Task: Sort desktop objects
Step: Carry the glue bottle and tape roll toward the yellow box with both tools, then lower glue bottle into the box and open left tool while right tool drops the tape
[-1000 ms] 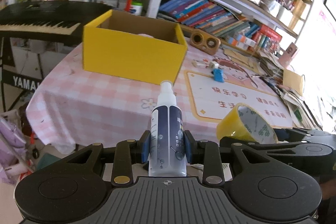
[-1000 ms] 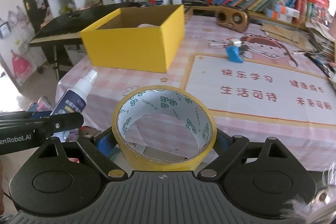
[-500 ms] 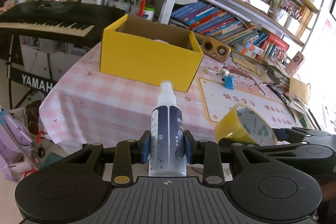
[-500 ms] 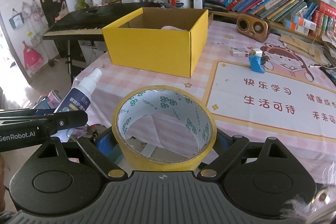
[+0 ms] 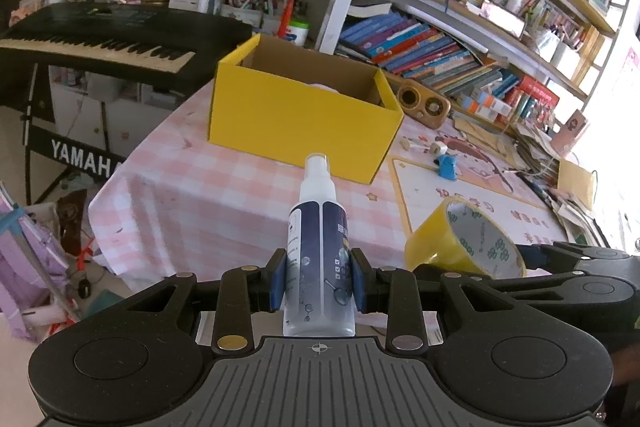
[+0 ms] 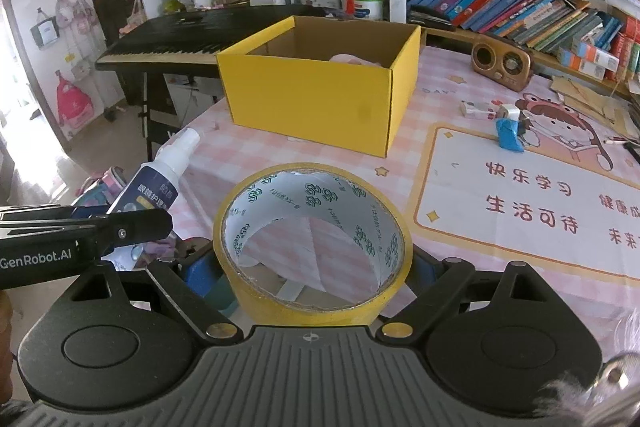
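My left gripper (image 5: 318, 281) is shut on a small spray bottle (image 5: 318, 247), dark blue label, white nozzle pointing up and away. The same spray bottle (image 6: 160, 183) shows at the left of the right wrist view. My right gripper (image 6: 312, 267) is shut on a wide roll of yellow tape (image 6: 312, 239), held by its outer rim with the hole facing the camera; the tape roll (image 5: 464, 239) also appears at the right in the left wrist view. Both are held in the air before the table's near edge. An open yellow cardboard box (image 5: 304, 115) (image 6: 320, 91) stands on the pink checked table, something pale inside.
A printed desk mat (image 6: 520, 195) covers the table's right part. On it lie a small blue object (image 6: 509, 135) and a white item (image 6: 474, 110). A wooden speaker (image 6: 502, 65) stands at the back. A black keyboard (image 5: 100, 43) is left of the table; bookshelves (image 5: 440, 39) behind.
Both views have drawn back a little from the table, so the yellow box looks farther and higher. Both grips are unchanged.
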`<action>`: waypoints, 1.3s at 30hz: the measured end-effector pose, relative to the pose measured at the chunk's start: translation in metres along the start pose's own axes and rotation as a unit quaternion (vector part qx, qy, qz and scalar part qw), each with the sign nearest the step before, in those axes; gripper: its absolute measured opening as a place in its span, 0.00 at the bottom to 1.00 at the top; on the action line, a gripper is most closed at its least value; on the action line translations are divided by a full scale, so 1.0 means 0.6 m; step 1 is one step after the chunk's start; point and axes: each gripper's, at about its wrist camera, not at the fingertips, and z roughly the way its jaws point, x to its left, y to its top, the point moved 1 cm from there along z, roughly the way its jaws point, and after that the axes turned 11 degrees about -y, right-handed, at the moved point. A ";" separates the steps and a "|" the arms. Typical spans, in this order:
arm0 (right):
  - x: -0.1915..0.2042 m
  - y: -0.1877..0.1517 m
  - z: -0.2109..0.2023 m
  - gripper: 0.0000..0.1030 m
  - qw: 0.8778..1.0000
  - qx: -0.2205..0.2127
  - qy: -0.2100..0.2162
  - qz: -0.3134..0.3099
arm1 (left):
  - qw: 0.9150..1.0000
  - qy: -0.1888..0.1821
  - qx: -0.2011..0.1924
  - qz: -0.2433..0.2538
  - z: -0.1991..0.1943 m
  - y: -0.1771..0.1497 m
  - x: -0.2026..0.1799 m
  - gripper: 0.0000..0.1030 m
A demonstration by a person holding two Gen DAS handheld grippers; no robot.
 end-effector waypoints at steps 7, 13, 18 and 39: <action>0.011 0.010 0.011 0.88 1.000 0.003 0.011 -0.011 | 1.000 0.006 -0.004 -0.009 0.002 0.007 0.015 0.30; 0.017 0.027 0.028 0.88 1.000 -0.002 0.019 -0.022 | 1.000 0.014 -0.012 -0.015 0.009 0.022 0.027 0.30; 0.018 0.052 0.045 0.88 0.999 -0.011 0.027 -0.030 | 1.000 0.016 -0.019 -0.017 0.021 0.041 0.035 0.30; -0.036 0.232 0.132 0.88 0.995 -0.079 0.044 -0.041 | 0.995 0.037 -0.088 0.021 0.130 0.228 0.033 0.30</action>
